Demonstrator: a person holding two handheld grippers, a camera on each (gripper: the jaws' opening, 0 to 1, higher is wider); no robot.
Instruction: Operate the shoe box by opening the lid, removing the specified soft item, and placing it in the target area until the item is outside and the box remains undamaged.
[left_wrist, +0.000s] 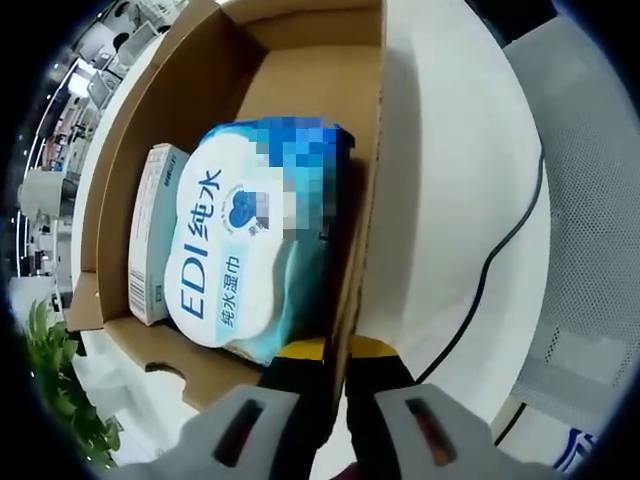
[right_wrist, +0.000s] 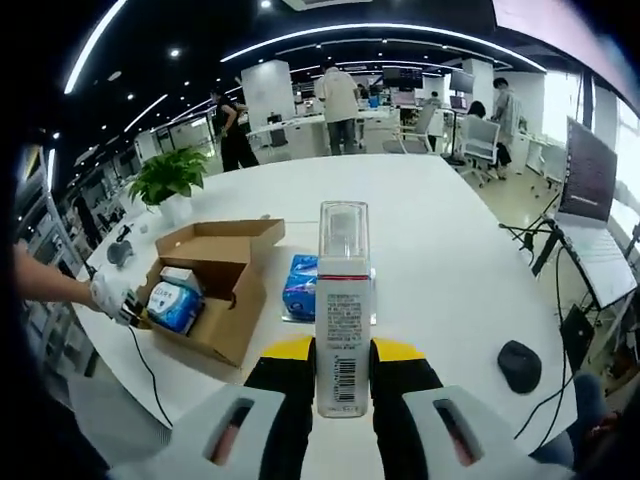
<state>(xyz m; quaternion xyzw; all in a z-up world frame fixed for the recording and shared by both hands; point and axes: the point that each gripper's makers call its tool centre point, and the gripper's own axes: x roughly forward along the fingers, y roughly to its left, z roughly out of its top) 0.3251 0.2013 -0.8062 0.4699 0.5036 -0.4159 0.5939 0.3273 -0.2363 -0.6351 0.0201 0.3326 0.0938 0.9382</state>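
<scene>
left gripper (left_wrist: 335, 365) narrow, pinching shoe box (left_wrist: 365, 190) wall | right gripper (right_wrist: 340, 375) gripped upright bottle (right_wrist: 341, 300) | wipes pack (left_wrist: 255, 240) inside box, just ahead-left | advice: steady wall gently, avoid creasing

A pack of wet wipes (left_wrist: 255, 240) in the open cardboard box (left_wrist: 300, 80) reads "EDI", "纯水" and "纯水湿巾". The bottle's (right_wrist: 342, 310) barcode label is too small to read.
</scene>
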